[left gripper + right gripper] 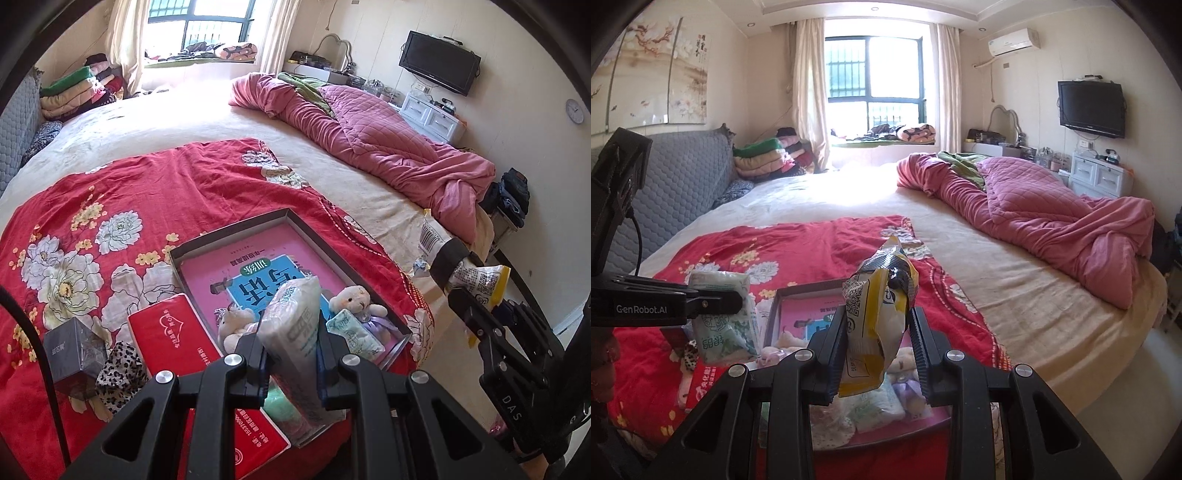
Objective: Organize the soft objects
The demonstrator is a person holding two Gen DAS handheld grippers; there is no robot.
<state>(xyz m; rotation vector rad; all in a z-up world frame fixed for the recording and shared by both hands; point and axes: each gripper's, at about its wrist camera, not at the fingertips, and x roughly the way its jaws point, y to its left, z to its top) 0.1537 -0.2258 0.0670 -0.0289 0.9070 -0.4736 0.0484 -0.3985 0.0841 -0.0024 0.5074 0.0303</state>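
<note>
Left hand-held gripper [291,354] clamps a pale green tissue pack [295,325] and right hand-held gripper [875,350] clamps a yellow snack packet [875,314], above the shallow box [295,218] on the bed.

Place: a lived-in home bedroom.
Bed: a wide bed [1015,295] fills most of the room, with a padded grey headboard [683,177].
Bedding: a rumpled pink quilt [1052,221] and a red floral cloth [147,192] lie on the bed.
Window: curtains [805,92] hang beside a barred window [875,70].
Walls: a television [1091,107] and an air conditioner [1014,41].
Storage: folded blankets [764,158] stacked in the corner, and white drawers [1100,177].
</note>
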